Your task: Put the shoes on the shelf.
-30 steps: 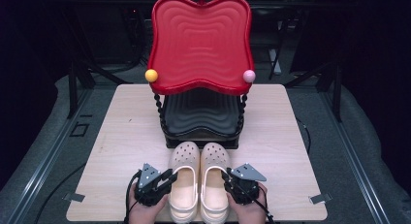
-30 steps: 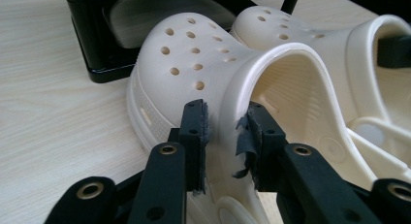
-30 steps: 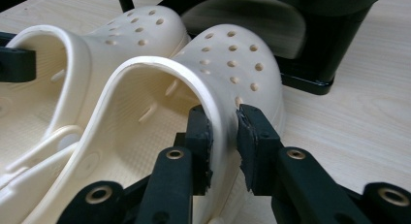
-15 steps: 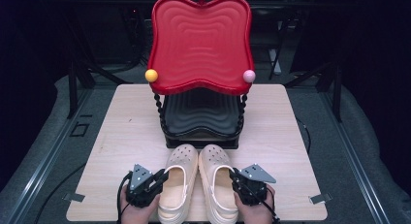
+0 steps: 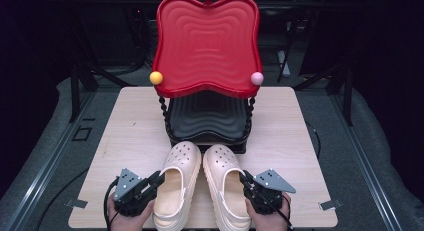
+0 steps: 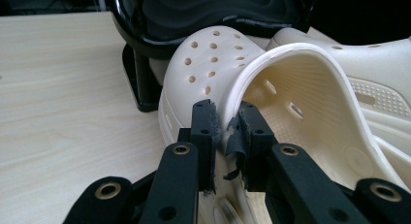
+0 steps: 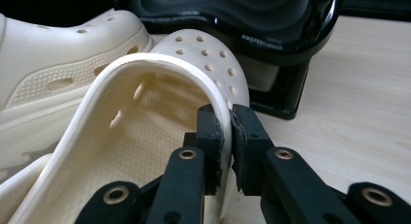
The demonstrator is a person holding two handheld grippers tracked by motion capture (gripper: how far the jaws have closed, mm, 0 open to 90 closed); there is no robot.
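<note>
- High view: the two cream clogs lie side by side on the table, toes against the black lower tray of the red-topped stand.
- My left gripper is pinched nearly shut on the outer collar of the left clog; my right gripper is likewise clamped on the right clog.
- Risk, I judge: thin soft rims may fold and slip from my pads, the more so as the left pad's lining is torn.
- Ahead of my fingers the tray blocks; pushing forward would jam the toes.
- Outward of each gripper the tabletop is bare; behind, the table edge is close.
</note>
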